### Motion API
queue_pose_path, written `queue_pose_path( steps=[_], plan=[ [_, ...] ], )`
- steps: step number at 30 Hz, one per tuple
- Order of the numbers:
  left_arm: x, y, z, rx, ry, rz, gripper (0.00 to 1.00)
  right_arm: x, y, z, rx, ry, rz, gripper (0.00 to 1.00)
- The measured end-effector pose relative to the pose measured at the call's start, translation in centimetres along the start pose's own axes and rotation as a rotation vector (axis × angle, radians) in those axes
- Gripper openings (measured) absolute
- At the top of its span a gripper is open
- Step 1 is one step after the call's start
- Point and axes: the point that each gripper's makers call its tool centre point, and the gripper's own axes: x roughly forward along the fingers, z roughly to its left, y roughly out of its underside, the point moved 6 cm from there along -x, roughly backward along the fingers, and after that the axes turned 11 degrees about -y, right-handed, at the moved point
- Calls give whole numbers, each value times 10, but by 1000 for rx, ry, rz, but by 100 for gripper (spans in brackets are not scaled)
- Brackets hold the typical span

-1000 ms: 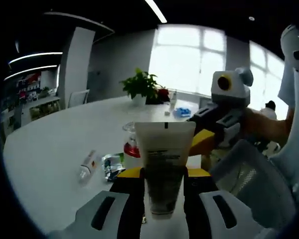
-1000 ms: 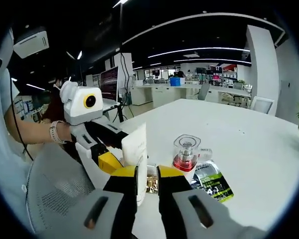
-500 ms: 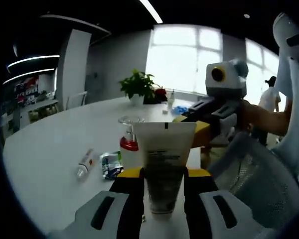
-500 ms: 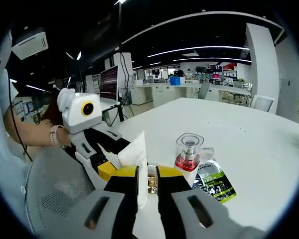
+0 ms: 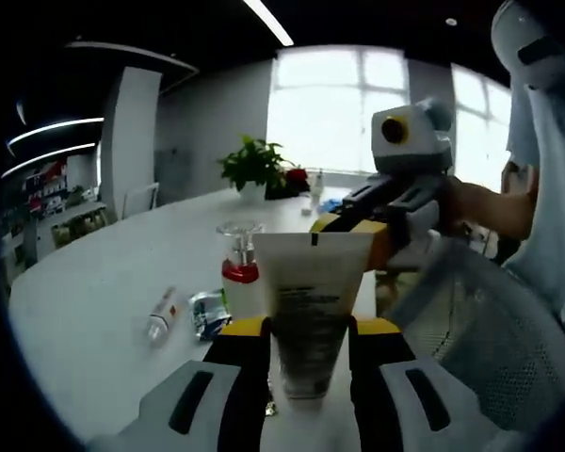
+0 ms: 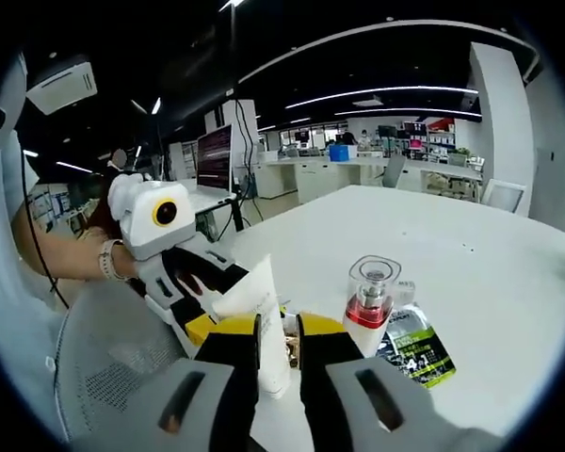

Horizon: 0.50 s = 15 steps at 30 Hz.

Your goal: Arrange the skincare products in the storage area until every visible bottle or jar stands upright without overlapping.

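My left gripper [image 5: 309, 330] is shut on a white tube with a dark lower half [image 5: 309, 306], held upright with its flat crimped end on top. In the right gripper view the same tube [image 6: 256, 315] leans just left of my right gripper [image 6: 280, 331], whose jaws stand a narrow gap apart with nothing held between them. From the left gripper view, the right gripper [image 5: 353, 235] hangs close behind the tube's upper right corner. A pump bottle with red liquid and a clear cap [image 5: 239, 268] [image 6: 370, 301] stands upright on the white table [image 5: 104, 282].
A small white tube [image 5: 162, 315] and a green sachet [image 5: 207, 313] [image 6: 414, 348] lie flat on the table. A potted plant [image 5: 254, 165] stands at the far edge. A grey mesh chair [image 5: 471, 320] [image 6: 94, 367] sits by the table's near side, by the person's arm [image 5: 480, 202].
The left gripper keeps its hold on the tube. In the left gripper view the right gripper has risen and drawn left, nearer the tube's top. In the right gripper view the tube leans more.
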Motion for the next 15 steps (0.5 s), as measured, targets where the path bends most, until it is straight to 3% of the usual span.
queue_pose_path(
  steps=[15],
  plan=[
    [-2, 1, 3, 22, -19, -32, 33, -2, 6, 2, 8, -12, 22, 16]
  ],
)
